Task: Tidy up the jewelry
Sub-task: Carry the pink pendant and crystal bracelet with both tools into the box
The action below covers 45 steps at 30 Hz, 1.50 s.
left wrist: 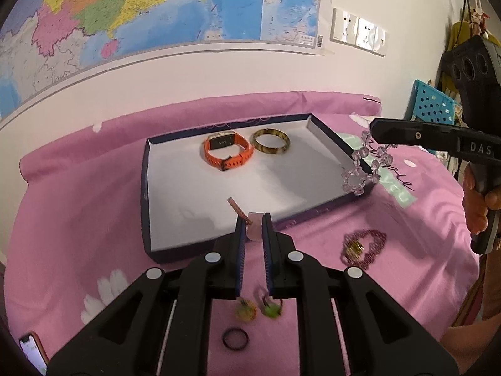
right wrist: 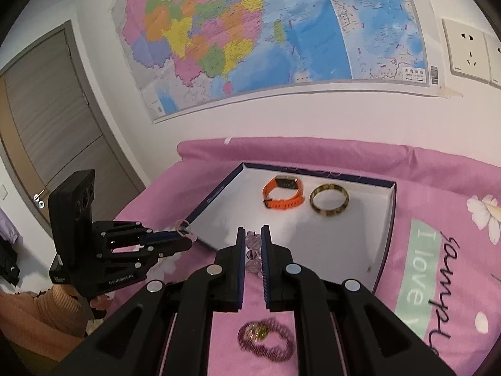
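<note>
While both pairs of jaws are drawn nearly closed, a pale pink pendant on a braided cord (left wrist: 250, 221) is pinched between the fingers of the left gripper (left wrist: 253, 219), and a clear bead bracelet (right wrist: 253, 252) is clamped in the right gripper (right wrist: 252, 235). Seen from the left wrist, the same bracelet (its beads faintly lilac) is shown dangling from the right gripper's tip over the tray's right rim. A shallow navy-edged tray (left wrist: 147, 194) is laid on a pink bedspread (left wrist: 78, 203), with an orange watch (left wrist: 227, 150) and a tortoiseshell bangle (left wrist: 271, 142) set side by side near its far wall. Left on the spread in front of the tray are a purple beaded bracelet with a gold charm (left wrist: 363, 247), two small earrings (left wrist: 258, 308) and a dark ring (left wrist: 235, 339). A wall map (right wrist: 250, 31) is pinned above the bed.
</note>
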Motion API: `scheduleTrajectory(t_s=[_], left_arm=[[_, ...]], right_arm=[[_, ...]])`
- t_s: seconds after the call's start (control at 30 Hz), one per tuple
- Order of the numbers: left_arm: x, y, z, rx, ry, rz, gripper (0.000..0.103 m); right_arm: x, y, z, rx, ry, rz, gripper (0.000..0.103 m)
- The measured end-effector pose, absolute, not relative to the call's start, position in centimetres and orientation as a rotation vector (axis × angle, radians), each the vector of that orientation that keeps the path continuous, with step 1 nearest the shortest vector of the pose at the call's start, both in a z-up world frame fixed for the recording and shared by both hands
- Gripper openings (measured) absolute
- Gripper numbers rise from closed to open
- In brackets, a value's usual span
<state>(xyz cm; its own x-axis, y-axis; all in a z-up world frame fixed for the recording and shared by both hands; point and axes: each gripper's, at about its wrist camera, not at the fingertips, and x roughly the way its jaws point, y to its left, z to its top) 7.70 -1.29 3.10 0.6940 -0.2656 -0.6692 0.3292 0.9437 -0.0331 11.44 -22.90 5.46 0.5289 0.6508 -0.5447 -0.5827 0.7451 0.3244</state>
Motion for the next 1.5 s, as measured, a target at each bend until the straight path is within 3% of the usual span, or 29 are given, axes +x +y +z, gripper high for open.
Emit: scheduleTrajectory(t_s=[1.5], left_arm=[[18.2,-3.2,-1.2,0.164,0.865,-0.3,0.011]], right_arm=[[23.6,-20.3,-0.5,0.225,0.857,0.651,0.008]])
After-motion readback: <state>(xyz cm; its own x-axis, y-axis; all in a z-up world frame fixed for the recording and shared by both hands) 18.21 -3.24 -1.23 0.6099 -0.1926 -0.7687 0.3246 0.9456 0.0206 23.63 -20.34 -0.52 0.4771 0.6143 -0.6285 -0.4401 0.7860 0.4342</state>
